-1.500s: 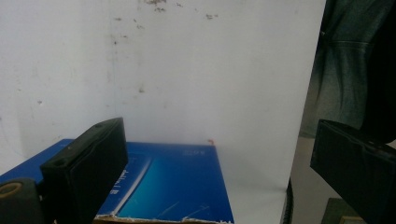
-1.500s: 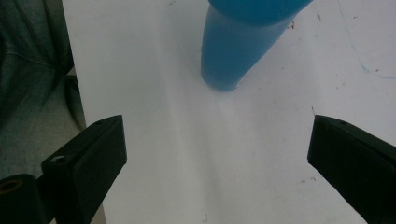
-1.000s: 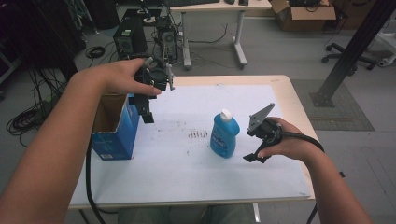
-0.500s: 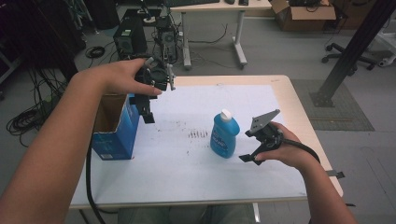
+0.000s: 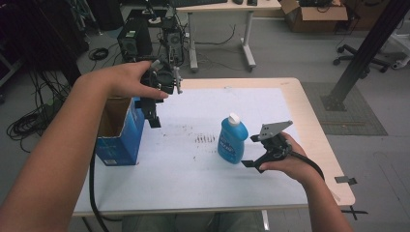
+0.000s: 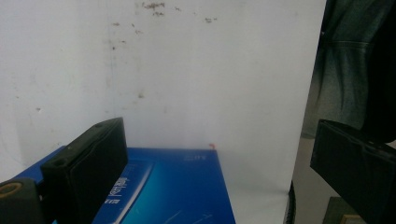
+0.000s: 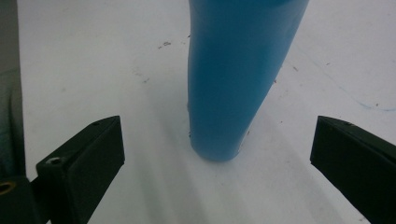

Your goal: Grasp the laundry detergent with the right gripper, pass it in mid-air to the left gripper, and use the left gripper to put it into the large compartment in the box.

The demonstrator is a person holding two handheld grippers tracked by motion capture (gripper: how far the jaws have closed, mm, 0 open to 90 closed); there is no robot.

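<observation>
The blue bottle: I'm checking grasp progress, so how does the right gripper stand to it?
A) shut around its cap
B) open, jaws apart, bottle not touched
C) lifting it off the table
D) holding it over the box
B: the right gripper is open, both jaws apart from the blue bottle, which stands upright on the table.

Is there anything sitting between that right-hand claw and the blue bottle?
No. In the right gripper view, the bare white table cover runs from the open right claw up to the blue bottle; the high view agrees.
</observation>
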